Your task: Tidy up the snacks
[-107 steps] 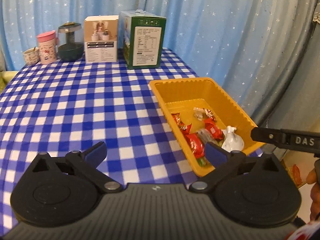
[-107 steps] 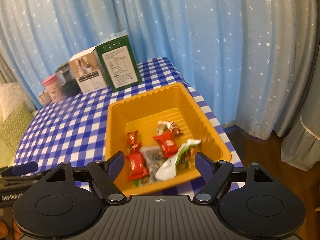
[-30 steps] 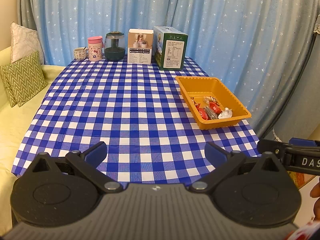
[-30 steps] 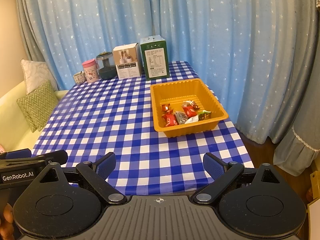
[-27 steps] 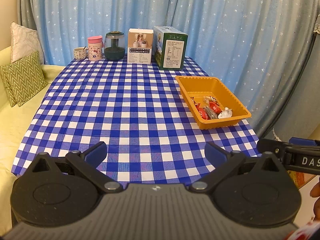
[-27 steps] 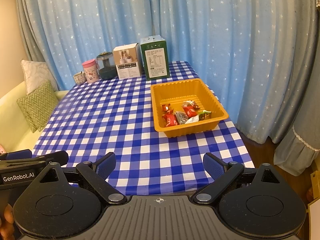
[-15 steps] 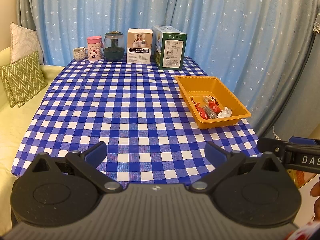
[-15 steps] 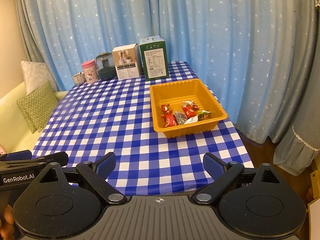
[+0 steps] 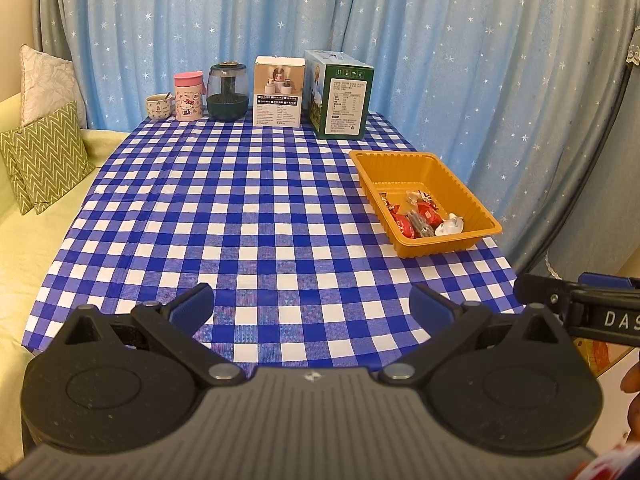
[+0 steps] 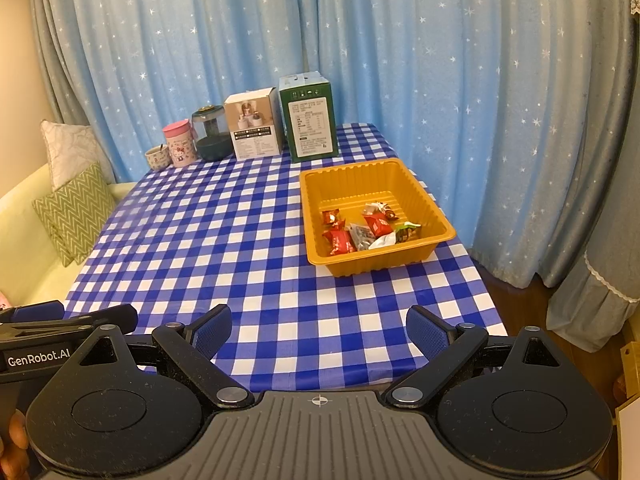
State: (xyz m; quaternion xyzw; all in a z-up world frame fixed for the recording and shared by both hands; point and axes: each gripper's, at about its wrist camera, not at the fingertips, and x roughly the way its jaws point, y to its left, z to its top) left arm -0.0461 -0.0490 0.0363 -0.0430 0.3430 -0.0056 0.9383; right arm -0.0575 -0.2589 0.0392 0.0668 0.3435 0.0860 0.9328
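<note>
An orange tray (image 9: pixel 408 160) (image 10: pixel 430 200) sits at the right side of the blue checked table. Several wrapped snacks (image 9: pixel 420 218) (image 10: pixel 362 230), red, grey and white, lie in its near half. My left gripper (image 9: pixel 311 307) is open and empty, held back over the table's near edge. My right gripper (image 10: pixel 319 330) is open and empty, also at the near edge. Each gripper shows at the side of the other's view.
At the table's far edge stand a green box (image 9: pixel 344 98) (image 10: pixel 310 118), a white box (image 9: pixel 279 92) (image 10: pixel 252 126), a dark jar (image 9: pixel 227 92), a pink Hello Kitty cup (image 9: pixel 188 96) and a small mug (image 9: pixel 158 106). A sofa with cushions (image 9: pixel 44 156) is left; blue curtains behind.
Since 3.6 s ago both grippers have pulled well back from the tray to the near table edge. Over the last second almost nothing has moved.
</note>
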